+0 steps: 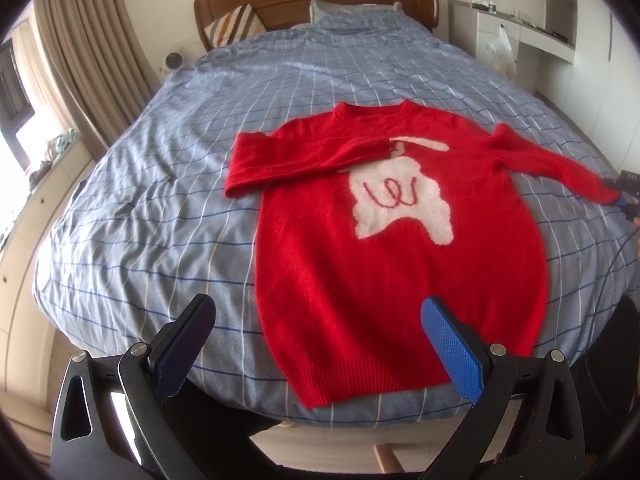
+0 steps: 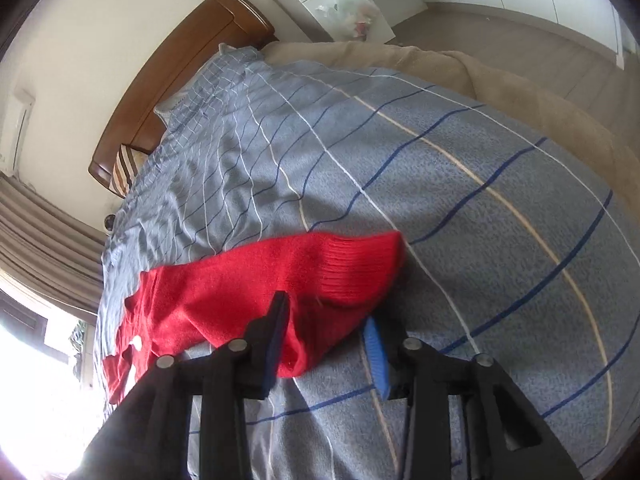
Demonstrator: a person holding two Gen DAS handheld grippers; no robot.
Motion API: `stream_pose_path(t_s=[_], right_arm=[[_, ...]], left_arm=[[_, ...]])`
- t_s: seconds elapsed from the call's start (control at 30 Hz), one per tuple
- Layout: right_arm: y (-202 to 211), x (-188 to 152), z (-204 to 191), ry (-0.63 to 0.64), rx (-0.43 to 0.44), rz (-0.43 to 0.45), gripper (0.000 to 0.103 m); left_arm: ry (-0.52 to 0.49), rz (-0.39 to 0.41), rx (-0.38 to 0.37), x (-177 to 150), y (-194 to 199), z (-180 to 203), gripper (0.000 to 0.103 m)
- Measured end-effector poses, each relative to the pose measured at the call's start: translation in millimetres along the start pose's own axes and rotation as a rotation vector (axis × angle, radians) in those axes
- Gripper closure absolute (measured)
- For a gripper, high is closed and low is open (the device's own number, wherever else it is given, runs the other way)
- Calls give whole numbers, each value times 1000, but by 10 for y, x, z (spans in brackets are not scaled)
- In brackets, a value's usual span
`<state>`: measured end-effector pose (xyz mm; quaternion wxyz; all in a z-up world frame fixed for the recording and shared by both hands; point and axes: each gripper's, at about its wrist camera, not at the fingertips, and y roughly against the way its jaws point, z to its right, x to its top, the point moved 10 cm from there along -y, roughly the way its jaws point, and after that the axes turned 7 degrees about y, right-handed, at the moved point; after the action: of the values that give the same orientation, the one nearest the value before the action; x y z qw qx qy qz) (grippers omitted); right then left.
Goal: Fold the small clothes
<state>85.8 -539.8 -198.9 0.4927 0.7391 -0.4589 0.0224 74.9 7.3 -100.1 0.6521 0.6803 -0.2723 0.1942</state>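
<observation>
Sweater [image 1: 400, 248] flat on bed [image 1: 160, 184], front up. One sleeve [image 1: 304, 158] already across chest. Other sleeve [image 2: 320, 280] out to side — right gripper [image 2: 326, 326] around its cuff, fingers narrow, likely for fold. Left gripper [image 1: 316, 316] wide, empty, above hem.

One red sweater [image 1: 384, 264] lies mid-frame on one bed [image 1: 160, 184]. Two pillows sit at the top: one striped [image 1: 232, 26], one blue-checked [image 1: 352, 10]. One plastic bag [image 1: 500, 50] hangs upper right.
</observation>
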Motion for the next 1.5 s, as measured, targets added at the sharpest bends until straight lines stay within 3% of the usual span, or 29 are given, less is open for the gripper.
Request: stream_pose_path(t_s=[0.07,0.1,0.17,0.4,0.57,0.67,0.73,0.8,0.87,0.97,1.1,1.3,1.33,1.37,1.4,1.43,1.5], right_arm=[[-9,17,16,-8,5,-2,64],[-15,30,33,-21,7,-3,71],[-5,52,118,-36,-32,-11,99],[197,213,589,105,-382,12,100],[120,133,676,162,-429,-2,101],[141,141,671,185,-437,6,100],[197,146,639,204,-423,18,89],[328,118,569,219,-433,37,53],[548,119,489,246,-474,96,40],[880,72,310,295,-513,172,39],[1152,-148,-9,318,-475,250,30],[936,-754,-647,387,-333,220,29],[881,-857,-758,405,-313,213,29],[830,-957,-872,425,-290,203,29],[788,-1050,-969,444,-273,196,29],[751,-1132,-1058,463,-261,192,29],[699,-1284,-1212,495,-234,188,29]], left_arm=[[2,-11,-2,-12,-16,9,0],[2,-15,-3,-18,-20,16,0],[-1,-18,-3,-30,-24,24,0],[-6,-23,13,-51,-129,-25,0],[-22,-22,54,-12,-262,-121,0],[-44,29,86,224,-292,-254,0],[-52,72,93,480,-304,-351,0],[-78,114,99,784,-335,-384,0],[-139,147,80,1089,-430,-285,0],[-243,118,21,1411,-764,57,0],[-293,-10,-51,1565,-1394,646,0],[-320,-136,48,1495,-2236,1115,3],[-315,-141,66,1481,-2301,1111,19],[-307,-149,68,1456,-2331,1091,59],[-285,-170,47,1423,-2337,1043,82],[-243,-187,13,1413,-2300,970,95],[-153,-143,-41,1502,-2091,719,97]])
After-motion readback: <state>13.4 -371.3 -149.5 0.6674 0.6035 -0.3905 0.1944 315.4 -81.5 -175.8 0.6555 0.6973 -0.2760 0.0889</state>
